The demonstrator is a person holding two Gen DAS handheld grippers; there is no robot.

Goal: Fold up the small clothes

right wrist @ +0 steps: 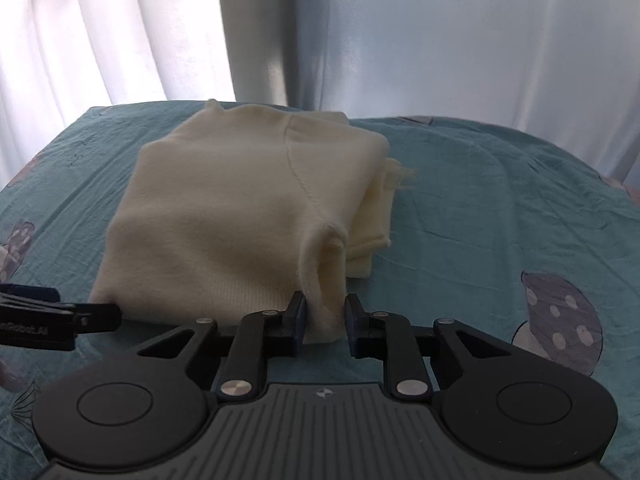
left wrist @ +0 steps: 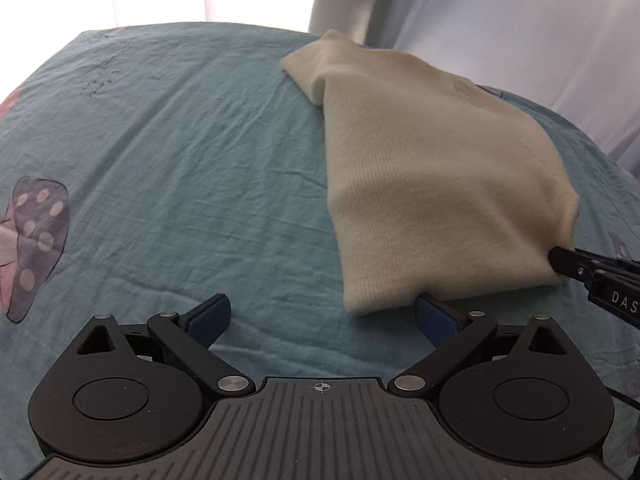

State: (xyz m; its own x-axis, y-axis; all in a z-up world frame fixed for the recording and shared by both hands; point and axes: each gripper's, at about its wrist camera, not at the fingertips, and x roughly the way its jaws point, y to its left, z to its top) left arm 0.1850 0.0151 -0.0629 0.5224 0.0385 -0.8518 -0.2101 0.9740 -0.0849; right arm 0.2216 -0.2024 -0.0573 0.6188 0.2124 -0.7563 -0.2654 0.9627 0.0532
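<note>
Lay folded on the teal sheet [left wrist: 168,168]: cream sweater [right wrist: 240,216], near corner pinched between the narrowed fingers of the right gripper [right wrist: 325,322]. Stood spread wide just beside the sweater's near hem: left gripper [left wrist: 322,318]. Read "DAS" on the right gripper's side.

Daylight blows out the curtain [right wrist: 100,40] behind; fisheye bends the edges, cloth slightly blurred.
</note>
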